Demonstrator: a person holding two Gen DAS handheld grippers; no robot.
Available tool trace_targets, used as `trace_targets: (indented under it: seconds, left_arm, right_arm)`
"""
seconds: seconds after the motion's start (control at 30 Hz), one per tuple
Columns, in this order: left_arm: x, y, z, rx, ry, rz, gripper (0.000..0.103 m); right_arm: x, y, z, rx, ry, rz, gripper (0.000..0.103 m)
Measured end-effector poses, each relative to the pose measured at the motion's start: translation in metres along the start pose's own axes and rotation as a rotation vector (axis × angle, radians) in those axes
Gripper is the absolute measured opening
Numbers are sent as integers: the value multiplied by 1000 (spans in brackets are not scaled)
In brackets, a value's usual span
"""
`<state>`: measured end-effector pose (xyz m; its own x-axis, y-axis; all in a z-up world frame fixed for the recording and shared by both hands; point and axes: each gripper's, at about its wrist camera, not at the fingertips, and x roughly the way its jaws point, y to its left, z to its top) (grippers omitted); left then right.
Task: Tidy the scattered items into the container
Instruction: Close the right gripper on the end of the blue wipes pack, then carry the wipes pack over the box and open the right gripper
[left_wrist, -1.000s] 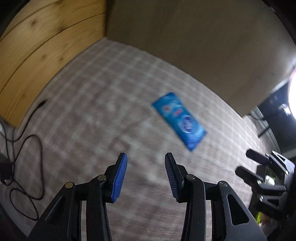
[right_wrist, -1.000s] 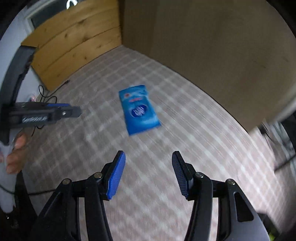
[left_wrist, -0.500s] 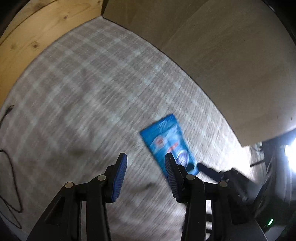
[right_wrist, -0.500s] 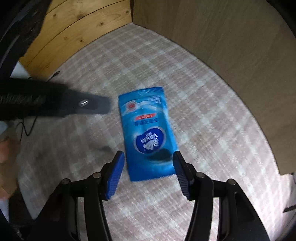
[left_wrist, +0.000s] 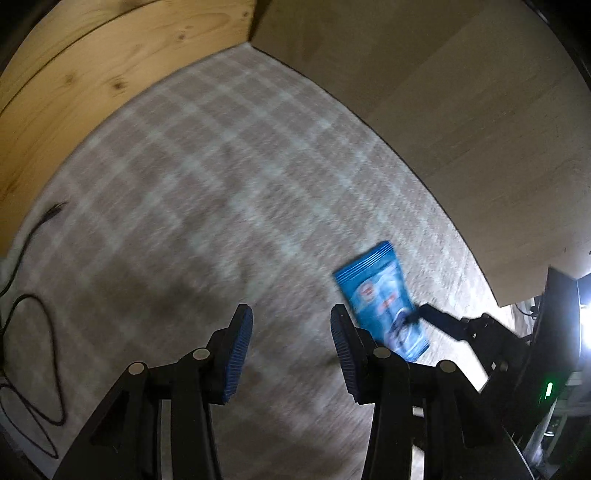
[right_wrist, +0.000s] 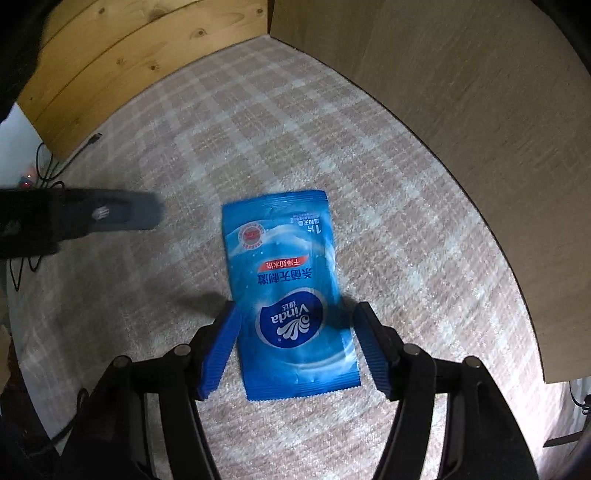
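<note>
- The blue wipe packet (right_wrist: 288, 295) is seen lying flat on the checked carpet (right_wrist: 406, 229), its long axis running straight ahead of the right claw (right_wrist: 295, 347).
- Its near half is straddled by the opening jaws; no contact is made.
- The left claw (left_wrist: 290, 354) is held released and empty, farther off.

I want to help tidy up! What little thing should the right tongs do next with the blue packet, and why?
Probably lower a touch and squeeze shut. The flat blue plastic wipes packet lies on the checked carpet between the right tongs, whose jaws are opening and not yet pressing it. The left tongs hang empty off to its side.
</note>
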<state>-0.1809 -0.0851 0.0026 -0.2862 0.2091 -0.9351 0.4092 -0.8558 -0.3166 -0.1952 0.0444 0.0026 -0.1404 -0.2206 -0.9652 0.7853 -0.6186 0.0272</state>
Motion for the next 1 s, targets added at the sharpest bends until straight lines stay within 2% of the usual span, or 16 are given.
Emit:
trace_targets:
  seconds: [0.13, 0.33, 0.4, 0.53, 0.67, 0.77, 0.87, 1.0]
  left_arm:
    - [-12, 24, -6, -15, -20, 2, 42]
    - [-13, 35, -25, -25, -25, -4, 42]
    - [-16, 35, -33, -16, -29, -3, 42]
    - [-25, 28, -51, 24, -38, -11, 42]
    - [-32, 13, -76, 91, -45, -40, 42]
    - [-34, -3, -95, 155, -37, -43, 42]
    - [-34, -20, -112, 213, -22, -54, 42]
    - [-35, -42, -132, 278, -10, -64, 42]
  right_arm:
    - [-5, -1, -3, 30, 5, 17, 40]
    - [-18, 0, -25, 95, 4, 60, 19]
    - [-25, 1, -35, 124, -5, 50, 15]
    - [-52, -6, -64, 212, -56, 59, 13]
    - [-102, -17, -104, 320, -131, 53, 13]
    - [-146, -38, -148, 405, -190, 31, 13]
    - [-177, -57, -203, 498, -232, -1, 13]
    - [-221, -84, -284, 619, -262, -100, 13]
